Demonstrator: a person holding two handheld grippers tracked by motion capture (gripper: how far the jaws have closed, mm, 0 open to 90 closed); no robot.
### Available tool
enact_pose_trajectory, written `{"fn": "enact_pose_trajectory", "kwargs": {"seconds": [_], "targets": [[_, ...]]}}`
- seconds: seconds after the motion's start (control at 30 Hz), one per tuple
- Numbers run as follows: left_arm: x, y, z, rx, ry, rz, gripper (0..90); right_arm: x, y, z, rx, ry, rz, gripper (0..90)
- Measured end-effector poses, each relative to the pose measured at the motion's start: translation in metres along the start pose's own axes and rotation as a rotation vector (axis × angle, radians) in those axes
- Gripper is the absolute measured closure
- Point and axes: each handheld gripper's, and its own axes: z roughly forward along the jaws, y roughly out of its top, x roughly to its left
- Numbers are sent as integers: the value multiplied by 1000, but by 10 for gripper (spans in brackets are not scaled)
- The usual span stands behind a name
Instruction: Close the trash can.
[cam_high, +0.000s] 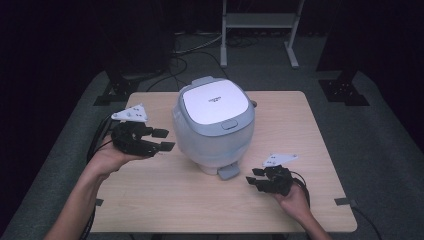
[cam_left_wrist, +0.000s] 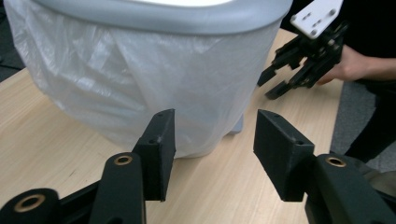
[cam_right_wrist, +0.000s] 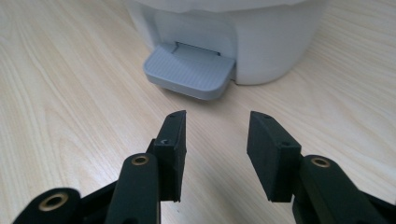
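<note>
Near the counter's (cam_high: 150, 200) front edge, the right tool (cam_high: 256, 179) hovers low with its jaws apart, aimed at the grey foot pedal (cam_high: 228, 171) just ahead. Over by the left edge, the left tool (cam_high: 165, 139) is spread wide too, just beside the bag-lined flank of the pedal bin (cam_high: 214, 127), which stands mid-counter, lid (cam_high: 213, 102) closed.

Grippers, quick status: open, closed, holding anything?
Left gripper: open, empty, beside the bagged pedal bin.
Right gripper: open, empty, facing the bin's grey pedal.
</note>
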Motion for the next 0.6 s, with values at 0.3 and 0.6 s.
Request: {"fn": "enact_pose_trajectory", "kwargs": {"seconds": [0.3,0.6], "targets": [[1,-17,2,6,21,-9,439,-9,-6,-12,-9,-25,18,534],[3,-34,6,5,40,-25,405,-19,-10,-22,-24,-45,49,503]]}}
